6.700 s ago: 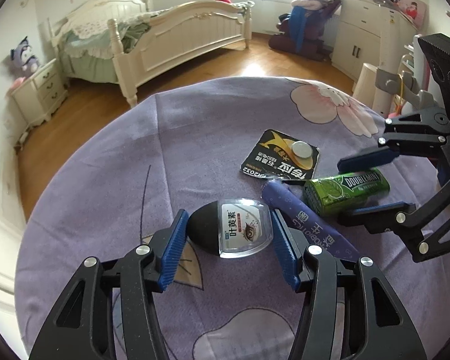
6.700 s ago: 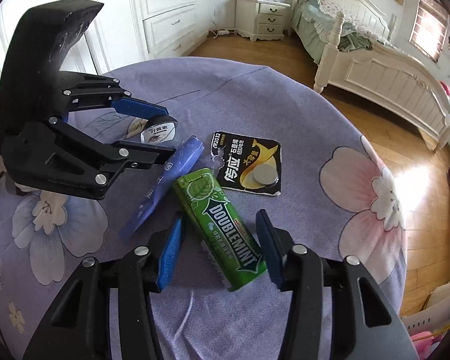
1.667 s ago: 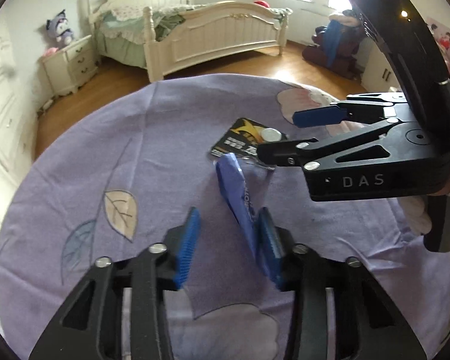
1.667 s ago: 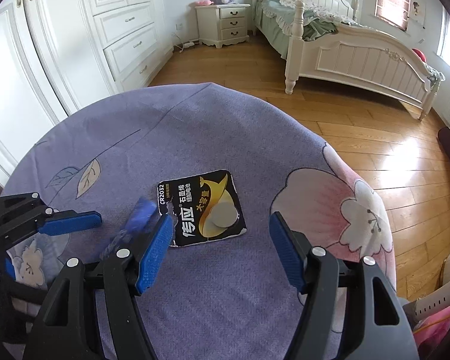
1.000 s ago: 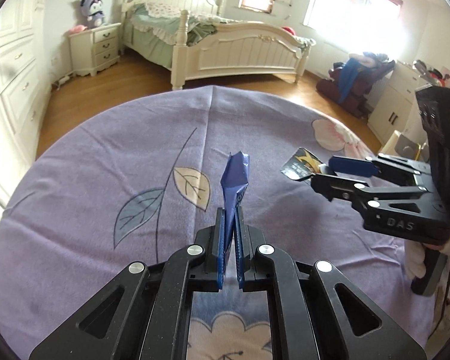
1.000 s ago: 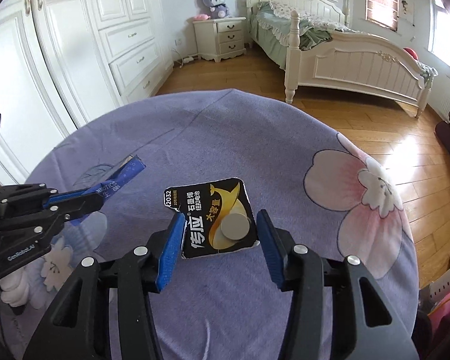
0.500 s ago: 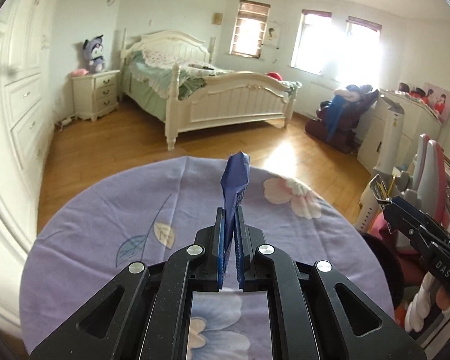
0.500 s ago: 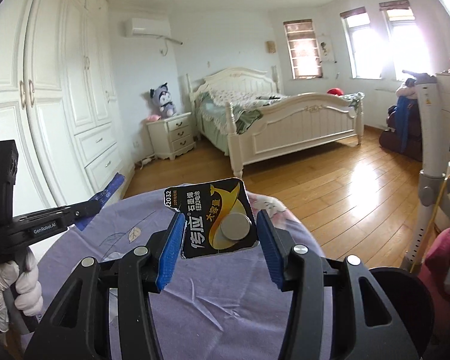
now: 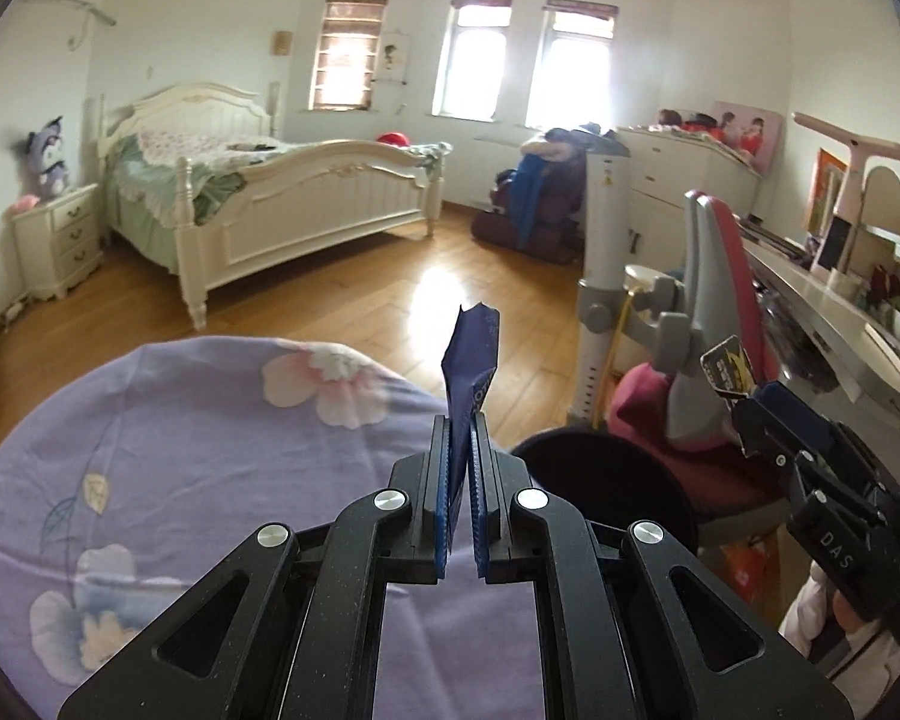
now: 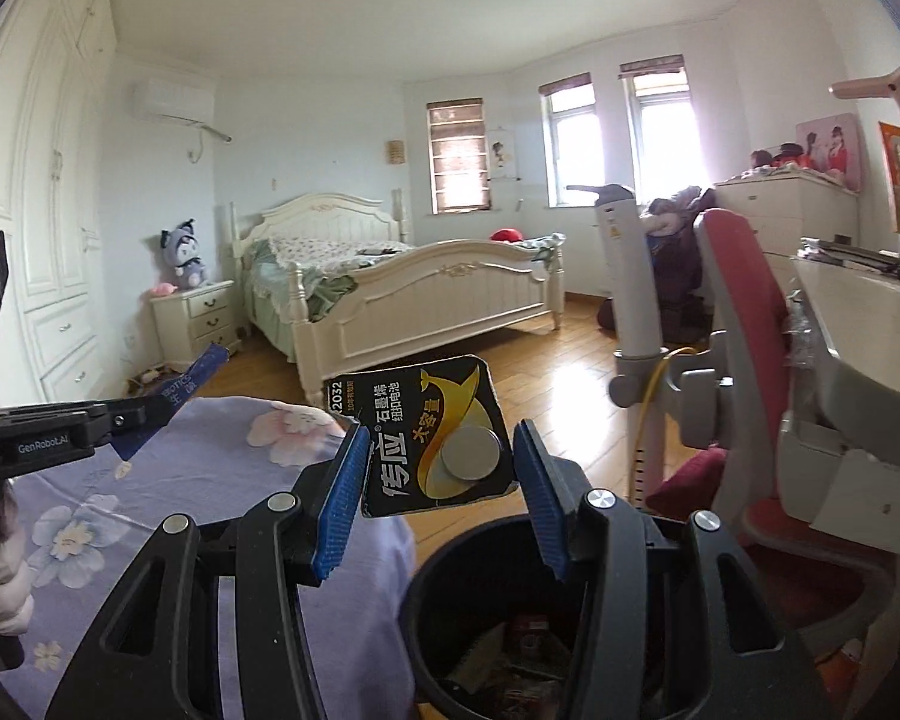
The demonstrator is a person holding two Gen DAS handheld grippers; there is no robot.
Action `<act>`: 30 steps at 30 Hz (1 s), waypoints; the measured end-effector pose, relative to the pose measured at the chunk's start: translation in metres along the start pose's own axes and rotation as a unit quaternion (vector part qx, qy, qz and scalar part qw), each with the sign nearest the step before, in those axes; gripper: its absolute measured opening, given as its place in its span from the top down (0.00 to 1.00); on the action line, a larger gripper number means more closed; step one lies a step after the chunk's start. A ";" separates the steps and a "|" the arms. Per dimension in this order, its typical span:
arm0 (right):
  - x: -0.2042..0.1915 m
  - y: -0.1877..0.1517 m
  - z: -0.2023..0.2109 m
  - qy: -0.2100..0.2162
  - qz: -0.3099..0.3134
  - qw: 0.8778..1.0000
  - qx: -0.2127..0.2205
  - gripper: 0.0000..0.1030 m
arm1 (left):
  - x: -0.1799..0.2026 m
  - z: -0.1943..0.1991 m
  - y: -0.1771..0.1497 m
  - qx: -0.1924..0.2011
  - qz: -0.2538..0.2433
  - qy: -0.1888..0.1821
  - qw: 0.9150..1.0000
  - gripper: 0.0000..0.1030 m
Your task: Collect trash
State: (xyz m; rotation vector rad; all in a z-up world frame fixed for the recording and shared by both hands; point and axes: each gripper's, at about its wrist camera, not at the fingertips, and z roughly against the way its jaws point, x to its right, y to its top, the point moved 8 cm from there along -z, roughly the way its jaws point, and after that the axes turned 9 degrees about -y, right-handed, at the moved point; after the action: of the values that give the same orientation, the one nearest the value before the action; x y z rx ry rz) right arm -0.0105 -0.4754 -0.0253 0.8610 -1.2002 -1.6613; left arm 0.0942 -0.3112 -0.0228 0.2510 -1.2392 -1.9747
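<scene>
Just past the rim of the round desk (image 9: 222, 420) with its lilac flowered cloth, I am looking at a round black plastic bin (image 10: 450, 588) with scraps inside. My right tongs (image 10: 438, 468) are gripping a glossy black-and-gold "2032" coin-battery card (image 10: 426, 438) above the bin. My left tongs (image 9: 461, 480) are pinching a crumpled dark-blue foil wrapper (image 9: 471, 360) upright, near the bin's edge.

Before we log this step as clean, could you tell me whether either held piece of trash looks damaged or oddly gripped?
Only the trash itself is worn. The blue wrapper in the left gripper is creased with a ragged top edge. The battery card in the right gripper sits tilted, its corners torn. Both hang near the black bin.
</scene>
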 end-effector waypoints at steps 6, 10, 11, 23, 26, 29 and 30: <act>0.042 -0.030 0.001 -0.068 0.011 0.997 -0.016 0.53 | 0.048 -0.045 -0.017 -0.040 -0.020 -0.057 0.997 0.93; 0.056 -0.048 -0.004 -0.089 0.022 0.995 -0.032 0.53 | 0.067 -0.070 -0.023 -0.059 -0.029 -0.072 0.995 0.93; 0.058 -0.052 -0.004 -0.092 0.022 0.995 -0.037 0.53 | 0.072 -0.077 -0.026 -0.063 -0.033 -0.076 0.995 0.93; 0.080 -0.079 -0.020 -0.134 0.041 0.987 -0.072 0.29 | 0.101 -0.127 -0.027 -0.097 -0.056 -0.096 0.989 0.62; 0.078 -0.079 -0.018 -0.138 0.050 0.987 -0.065 0.23 | 0.100 -0.117 -0.015 -0.065 -0.064 -0.088 0.992 0.22; 0.072 -0.078 -0.017 -0.124 0.046 0.989 -0.067 0.20 | 0.093 -0.103 -0.009 -0.051 -0.074 -0.073 0.993 0.15; 0.068 -0.076 -0.016 -0.116 0.041 0.990 -0.067 0.19 | 0.089 -0.096 -0.006 -0.043 -0.074 -0.066 0.994 0.13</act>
State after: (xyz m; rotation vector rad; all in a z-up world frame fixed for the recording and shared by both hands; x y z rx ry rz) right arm -0.0410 -0.5333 -0.1049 0.5400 -1.2464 -1.7882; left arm 0.0817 -0.4375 -0.0563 0.1769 -1.2456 -2.1974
